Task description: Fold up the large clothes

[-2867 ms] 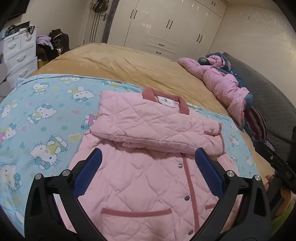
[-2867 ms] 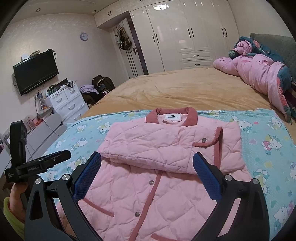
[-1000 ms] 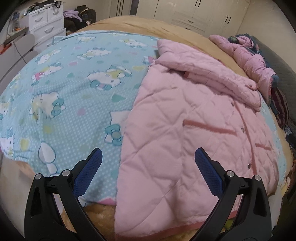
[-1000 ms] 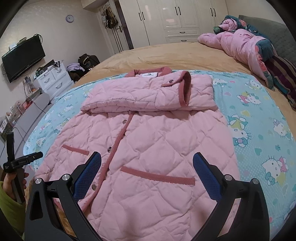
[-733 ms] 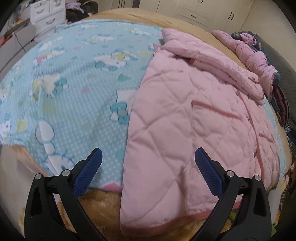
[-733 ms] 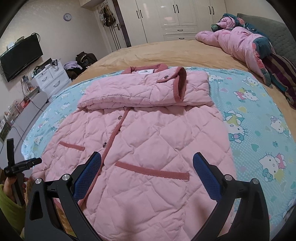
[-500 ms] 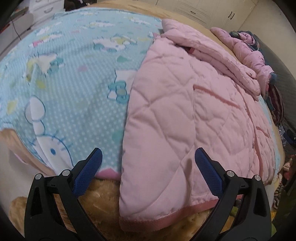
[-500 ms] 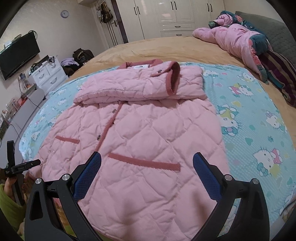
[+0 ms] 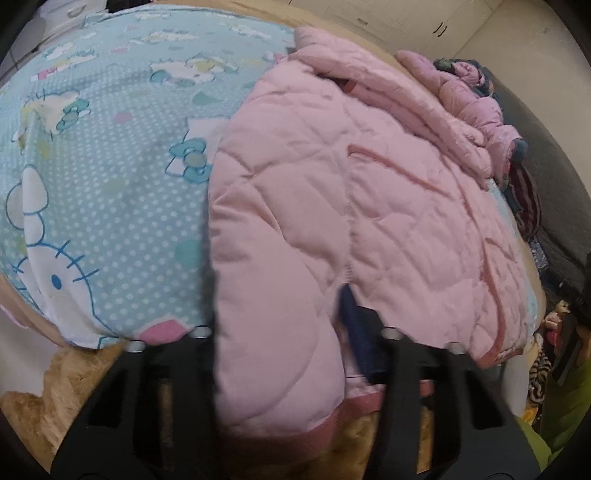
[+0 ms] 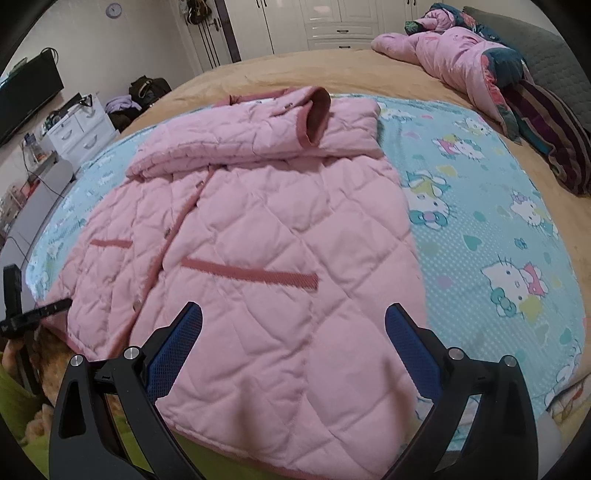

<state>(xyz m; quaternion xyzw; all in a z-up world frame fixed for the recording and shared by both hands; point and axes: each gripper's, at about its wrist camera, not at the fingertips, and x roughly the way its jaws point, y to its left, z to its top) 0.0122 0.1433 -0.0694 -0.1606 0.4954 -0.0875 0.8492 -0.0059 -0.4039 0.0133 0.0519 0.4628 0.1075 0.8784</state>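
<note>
A pink quilted jacket (image 10: 258, 229) lies front up on the blue cartoon-cat sheet (image 10: 498, 221), sleeves folded across its chest near the collar. In the left wrist view my left gripper (image 9: 280, 317) is at the jacket (image 9: 332, 184) hem's near corner. Its jaws are closing, with the padded fabric bulging between them, and a blue pad (image 9: 349, 310) presses into the cloth. The right wrist view shows that gripper (image 10: 55, 306) at the hem's far-left corner. My right gripper (image 10: 293, 332) hovers open over the hem's right part, with nothing pinched.
The sheet lies on a tan blanket (image 10: 295, 70) over the bed. A second pink padded coat (image 10: 461, 55) and a striped cloth (image 10: 554, 136) lie by the grey headboard. White drawers (image 10: 81, 125), a TV (image 10: 26, 96) and wardrobes (image 10: 332, 18) line the walls.
My left gripper sank onto the jacket's hem corner and its jaws went from wide open to narrow around the fabric. My right gripper moved in closer over the hem, still open.
</note>
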